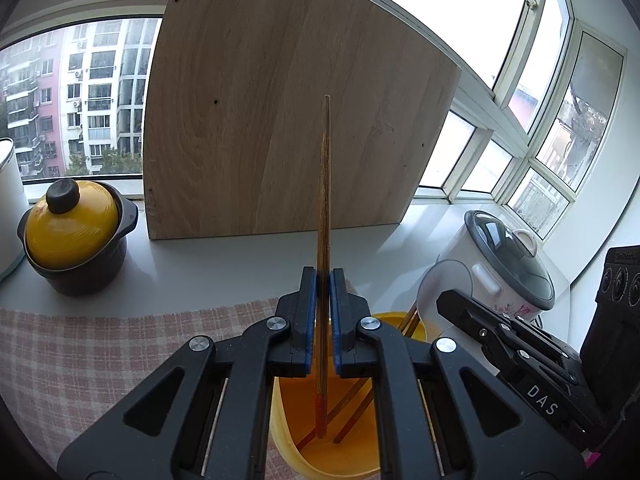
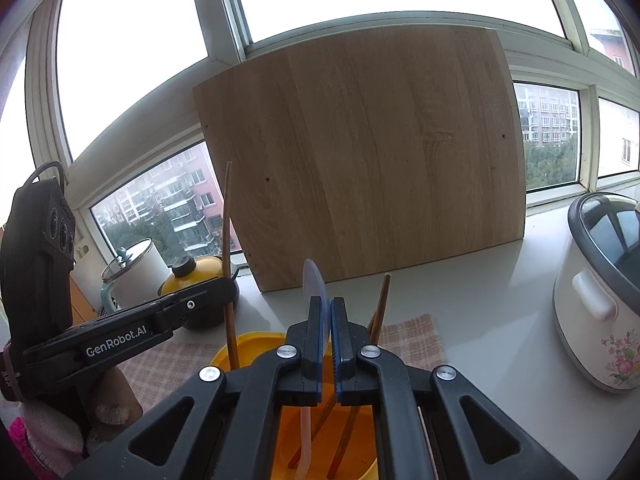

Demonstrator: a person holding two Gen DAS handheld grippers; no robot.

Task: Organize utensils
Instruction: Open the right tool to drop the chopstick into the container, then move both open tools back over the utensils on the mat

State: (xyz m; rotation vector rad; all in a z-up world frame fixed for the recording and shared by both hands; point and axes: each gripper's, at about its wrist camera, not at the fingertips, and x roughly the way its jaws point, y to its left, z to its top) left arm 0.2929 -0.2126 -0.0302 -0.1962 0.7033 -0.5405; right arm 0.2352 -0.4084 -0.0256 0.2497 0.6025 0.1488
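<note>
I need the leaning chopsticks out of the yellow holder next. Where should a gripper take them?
Grip the chopsticks on the bare upper shaft above the yellow holder rim, coming from above, jaws across the thin shaft. They lean against the rim's far side; lower parts sit inside the cup.

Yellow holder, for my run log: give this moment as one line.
left gripper: holds chopstick | right gripper: holds translucent spoon | both over yellow holder

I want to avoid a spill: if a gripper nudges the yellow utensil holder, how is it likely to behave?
The yellow utensil holder looks like thin plastic, so probably light and easily pushed. It is tall and holds chopsticks leaning above the rim, so it may tip. The checked cloth beneath could bunch rather than let it slide.
</note>
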